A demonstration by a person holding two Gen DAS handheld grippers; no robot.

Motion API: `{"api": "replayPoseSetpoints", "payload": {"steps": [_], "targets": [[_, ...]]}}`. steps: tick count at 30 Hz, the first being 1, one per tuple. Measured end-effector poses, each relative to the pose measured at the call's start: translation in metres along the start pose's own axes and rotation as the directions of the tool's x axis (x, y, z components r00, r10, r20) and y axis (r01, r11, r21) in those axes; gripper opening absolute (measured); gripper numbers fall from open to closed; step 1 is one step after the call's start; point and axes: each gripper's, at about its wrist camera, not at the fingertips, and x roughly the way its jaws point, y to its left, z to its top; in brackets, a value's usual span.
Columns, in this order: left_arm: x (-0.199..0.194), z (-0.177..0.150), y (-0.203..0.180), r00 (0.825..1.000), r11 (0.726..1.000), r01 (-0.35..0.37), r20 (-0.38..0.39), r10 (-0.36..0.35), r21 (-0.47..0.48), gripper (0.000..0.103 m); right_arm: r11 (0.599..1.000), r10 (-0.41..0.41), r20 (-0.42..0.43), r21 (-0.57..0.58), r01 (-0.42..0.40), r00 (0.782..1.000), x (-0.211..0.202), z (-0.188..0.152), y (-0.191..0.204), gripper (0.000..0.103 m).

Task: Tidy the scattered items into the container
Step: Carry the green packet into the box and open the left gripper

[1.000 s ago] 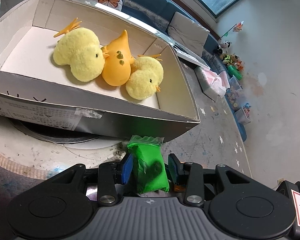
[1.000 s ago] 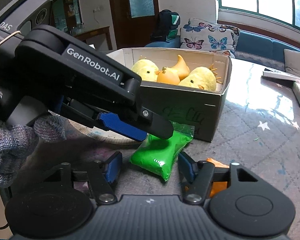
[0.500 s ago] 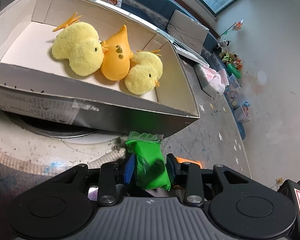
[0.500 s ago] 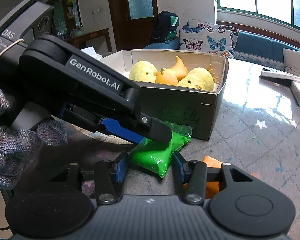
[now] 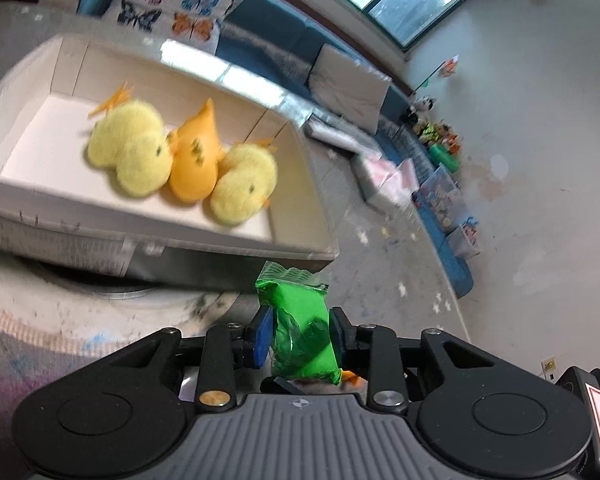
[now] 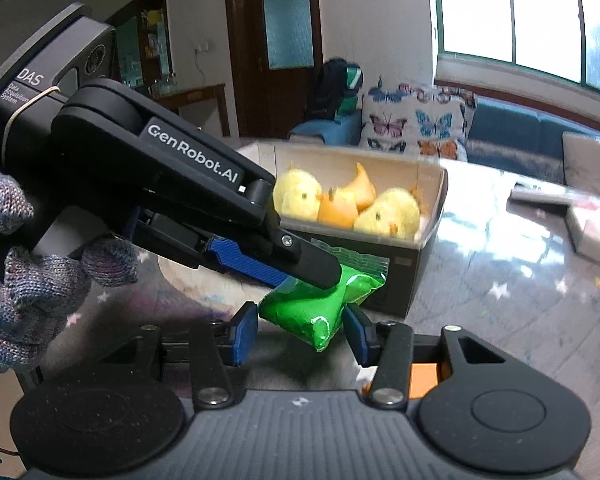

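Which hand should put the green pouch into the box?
Left, probably. Both grippers' jaws have just been closing on the green pouch, but the left gripper faces the box directly; the right gripper sits behind it.

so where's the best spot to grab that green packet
Across its plump middle, squeezing the two long sides, coming in from the near end. The green packet is soft and pillow-shaped, and its flat crimped seal points at the box, too thin to pinch well. Both the left gripper and right gripper already clamp it there.
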Motion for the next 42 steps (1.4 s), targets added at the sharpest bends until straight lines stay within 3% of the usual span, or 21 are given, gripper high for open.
{"api": "replayPoseSetpoints", "payload": {"steps": [9,24,31,42], "targets": [[-0.005,0.028,-0.006,0.997,1.000,0.009,0.073,-0.009,0.007,0.033,1.000,-0.011,0.073,-0.012,0.012,0.997,0.000,0.028,-0.006,0.047],[0.029,0.071,0.006,0.995,0.999,0.030,0.093,-0.027,-0.035,0.033,0.998,-0.059,0.066,-0.026,0.061,0.996,0.039,0.059,-0.029,0.047],[0.044,0.076,0.018,0.994,0.996,0.052,0.100,-0.045,-0.070,0.033,0.994,-0.088,0.030,-0.059,0.090,0.996,0.061,0.061,-0.035,0.047],[0.052,0.073,0.027,0.996,0.997,0.015,0.086,-0.008,-0.072,0.033,0.993,-0.102,0.017,-0.050,0.102,0.995,0.063,0.055,-0.042,0.047]]}}
